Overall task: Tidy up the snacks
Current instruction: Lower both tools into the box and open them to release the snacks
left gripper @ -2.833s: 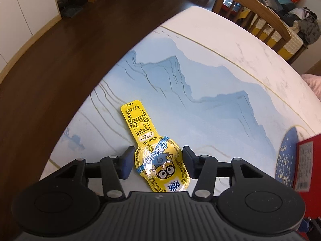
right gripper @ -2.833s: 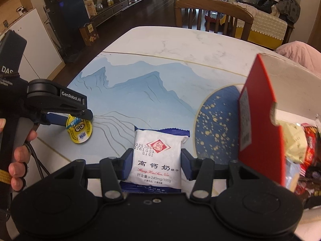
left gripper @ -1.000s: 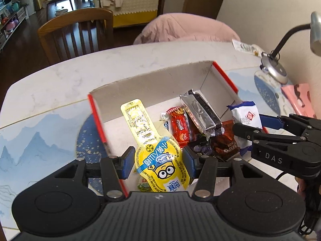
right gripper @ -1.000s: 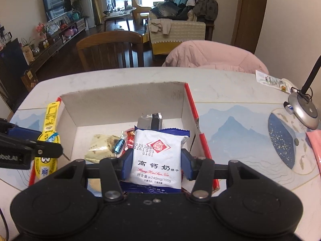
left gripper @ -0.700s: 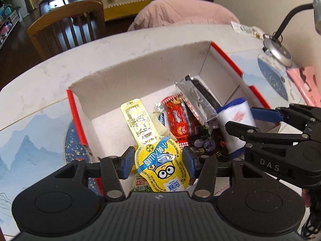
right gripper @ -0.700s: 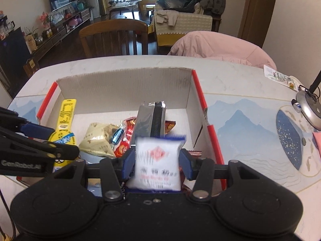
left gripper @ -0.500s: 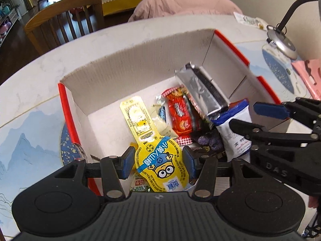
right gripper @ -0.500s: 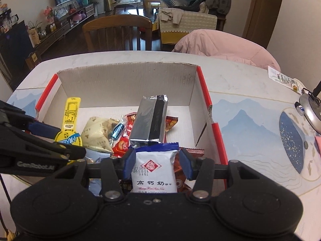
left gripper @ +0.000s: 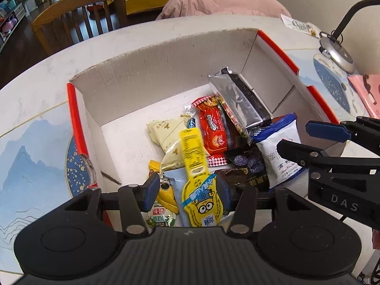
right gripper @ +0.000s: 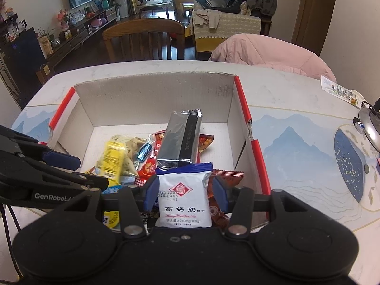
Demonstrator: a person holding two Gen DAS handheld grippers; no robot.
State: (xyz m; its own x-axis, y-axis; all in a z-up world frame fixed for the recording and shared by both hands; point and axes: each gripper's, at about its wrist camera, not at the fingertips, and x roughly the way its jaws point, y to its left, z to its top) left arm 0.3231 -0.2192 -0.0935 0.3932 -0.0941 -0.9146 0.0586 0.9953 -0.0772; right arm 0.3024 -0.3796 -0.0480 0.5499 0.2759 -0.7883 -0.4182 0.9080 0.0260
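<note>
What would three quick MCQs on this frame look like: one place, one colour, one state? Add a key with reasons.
1. Where is the silver packet?
A) on the table
B) inside the box, lying over red snack packs
C) on the chair

2. What colour are the box's side rims?
A) red
B) green
C) black

3. The right tool is:
A) open and empty
B) shut on the white packet
C) shut on the silver packet

Key:
1 B, it lies across the red packs between the cardboard walls.
2 A, red strips run along both side walls.
3 B, both pads press the white packet's sides.
</note>
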